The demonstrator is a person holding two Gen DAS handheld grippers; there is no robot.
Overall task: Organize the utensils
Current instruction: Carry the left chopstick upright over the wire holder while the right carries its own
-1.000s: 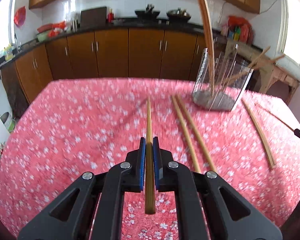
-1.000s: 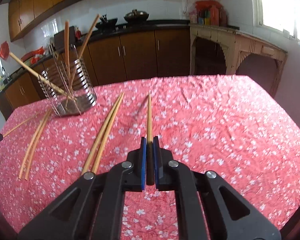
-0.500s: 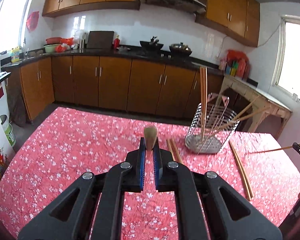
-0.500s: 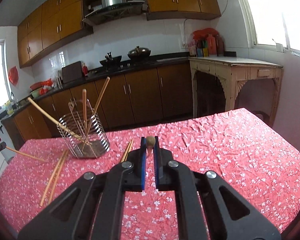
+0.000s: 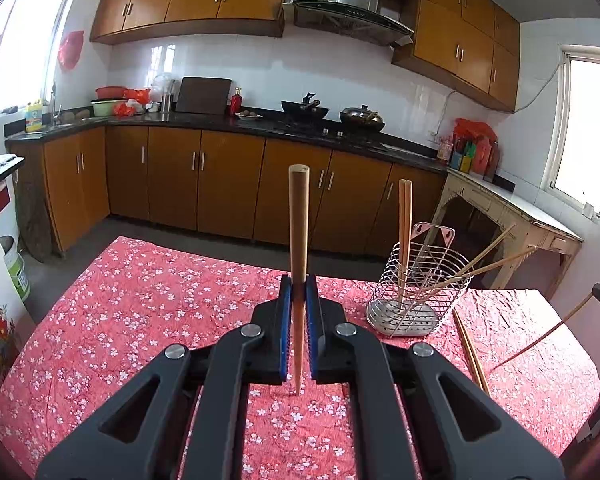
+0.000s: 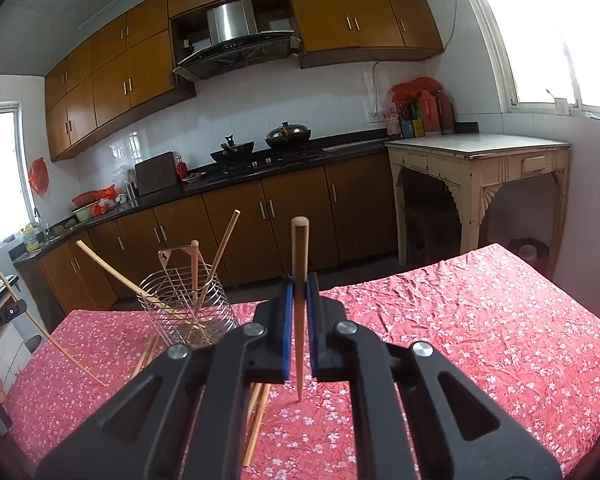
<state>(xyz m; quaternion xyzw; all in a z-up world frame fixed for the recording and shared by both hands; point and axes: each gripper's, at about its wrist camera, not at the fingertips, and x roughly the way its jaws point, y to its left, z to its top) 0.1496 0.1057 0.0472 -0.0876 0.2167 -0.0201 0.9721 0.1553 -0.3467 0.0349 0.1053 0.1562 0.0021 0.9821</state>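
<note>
Chopsticks up in both views: the left gripper (image 5: 299, 312) clamps one chopstick (image 5: 299, 240) upright at centre frame, and the right gripper (image 6: 299, 312) pinches another (image 6: 300, 280) the same way. Wire holder (image 5: 416, 292) sits at right of the left view, on the desk (image 5: 140, 300). Risk now, I'd say: thin sticks could pivot between the pads, catch the wire rim, or tip the light holder.

You're seeing the worktop (image 5: 148, 304) in a red floral cloth carrying a wire holder (image 5: 416, 292) — loose chopsticks (image 5: 471, 354) lying just beside it.
</note>
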